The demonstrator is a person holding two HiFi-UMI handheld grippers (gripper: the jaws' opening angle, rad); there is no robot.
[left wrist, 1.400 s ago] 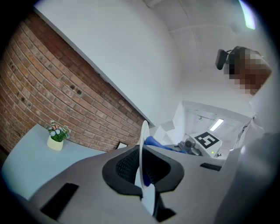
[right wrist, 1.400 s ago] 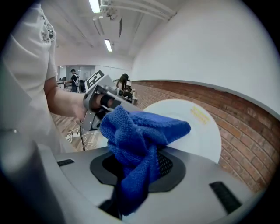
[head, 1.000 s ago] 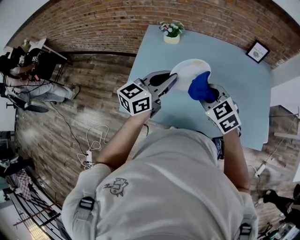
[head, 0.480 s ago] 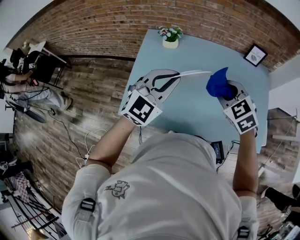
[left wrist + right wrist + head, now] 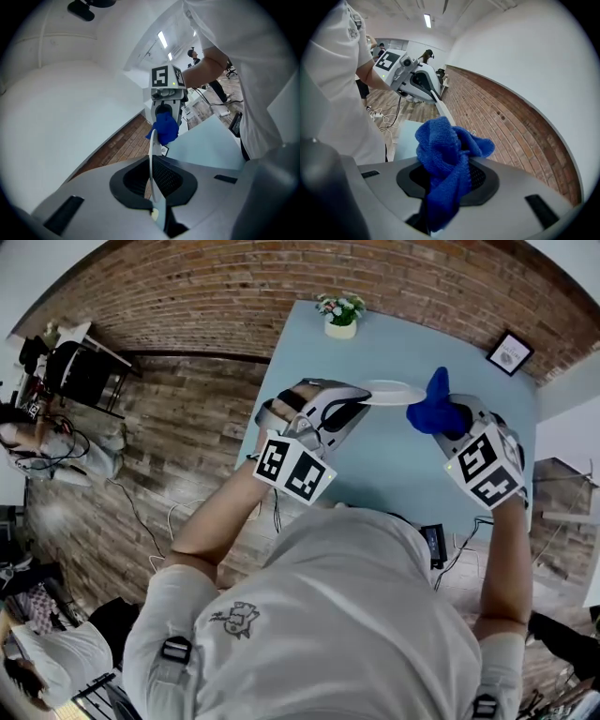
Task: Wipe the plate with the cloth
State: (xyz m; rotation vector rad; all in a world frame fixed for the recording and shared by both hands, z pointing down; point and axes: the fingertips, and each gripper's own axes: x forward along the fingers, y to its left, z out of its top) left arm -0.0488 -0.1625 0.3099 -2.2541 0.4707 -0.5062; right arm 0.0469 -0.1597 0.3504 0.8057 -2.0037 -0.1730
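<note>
Plate (image 5: pixel 394 392) is clamped by its thin rim in left gripper (image 5: pixel 354 401), cloth (image 5: pixel 429 411) pinched in right gripper (image 5: pixel 450 420); plate could be levered loose by hard wiping

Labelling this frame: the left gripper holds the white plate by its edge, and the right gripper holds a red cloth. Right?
One slip: the cloth is blue, not red, as the right gripper view shows. The left gripper does hold the white plate by its edge, and the right gripper holds the cloth.
</note>
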